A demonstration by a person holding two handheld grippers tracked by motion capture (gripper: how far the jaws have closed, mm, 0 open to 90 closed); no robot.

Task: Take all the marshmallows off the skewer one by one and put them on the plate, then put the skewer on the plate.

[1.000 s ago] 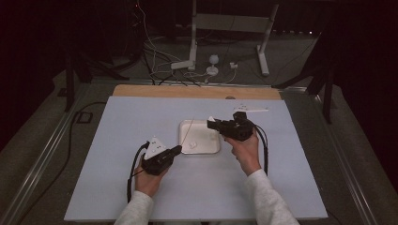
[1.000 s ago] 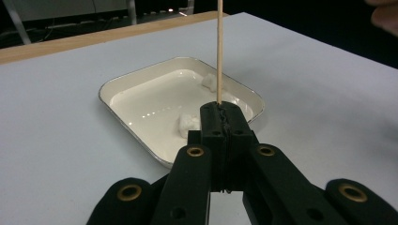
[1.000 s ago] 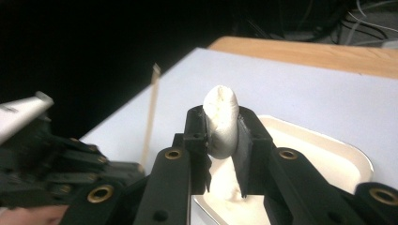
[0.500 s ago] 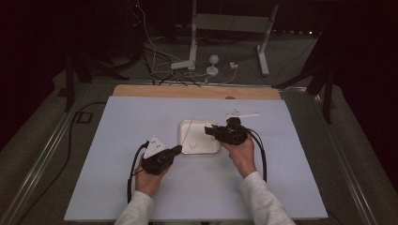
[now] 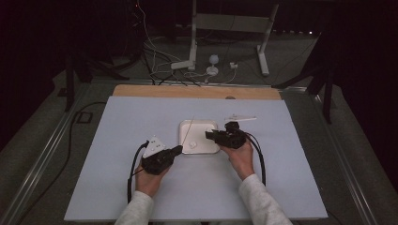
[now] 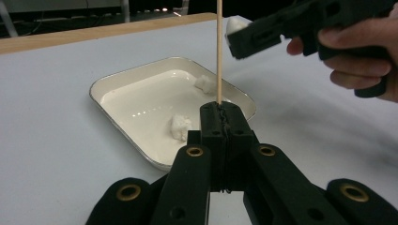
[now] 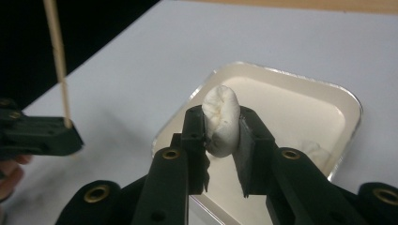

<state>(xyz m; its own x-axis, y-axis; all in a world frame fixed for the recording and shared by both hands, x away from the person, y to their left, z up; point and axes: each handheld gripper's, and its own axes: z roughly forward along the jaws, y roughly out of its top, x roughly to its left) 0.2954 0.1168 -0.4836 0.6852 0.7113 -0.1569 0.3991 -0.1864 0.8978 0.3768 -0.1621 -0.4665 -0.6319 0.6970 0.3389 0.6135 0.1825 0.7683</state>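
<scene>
No text, label, brand, number or sign can be read in any of the views.

The desk [image 5: 117,140] was pale lavender-blue, with a light wooden strip at its far edge. The tray [image 6: 117,89] was cream-white with a silvery rim. The marshmallow [image 7: 221,119] was white, the skewer [image 6: 218,51] pale tan. Both hand-held grippers were black, with brass-coloured rivets. The sleeves were white.
</scene>
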